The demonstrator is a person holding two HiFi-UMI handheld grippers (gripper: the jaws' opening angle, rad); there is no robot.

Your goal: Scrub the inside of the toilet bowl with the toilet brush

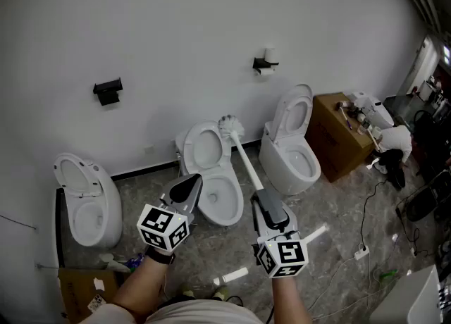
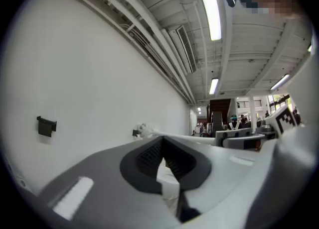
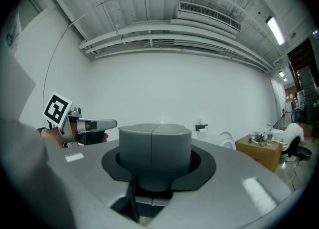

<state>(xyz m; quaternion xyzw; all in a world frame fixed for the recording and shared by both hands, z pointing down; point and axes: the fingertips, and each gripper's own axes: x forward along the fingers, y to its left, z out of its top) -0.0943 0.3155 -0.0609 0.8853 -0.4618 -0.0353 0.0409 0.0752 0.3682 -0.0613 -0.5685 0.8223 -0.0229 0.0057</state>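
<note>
- The right gripper (image 1: 262, 196) has its jaws pressed together on the near end of the toilet brush (image 1: 244, 157). The white handle runs up and away from it, and the bristle head hangs in the air in front of the raised lid (image 1: 204, 148) of the middle toilet.
- The left gripper (image 1: 192, 183) hovers just left of the brush, above the near rim of the toilet bowl (image 1: 222, 221). Its jaws taper to one closed point, and it carries nothing that can be named.
- The brush looks light: a thin, stiff plastic rod with a small round head of springy bristles.
- Held at the very end, it gives long reach into the bowl, but scrubbing will probably lever hard against the grip.
- The smooth round handle may roll or slip between the jaws, so a firm pinch seems wise, perhaps with the left gripper steadying the shaft.
- The bowl is hard, glossy ceramic, so the bristles should slide easily and the head may skid rather than bite.
- The brush is not yet in the bowl.
</note>
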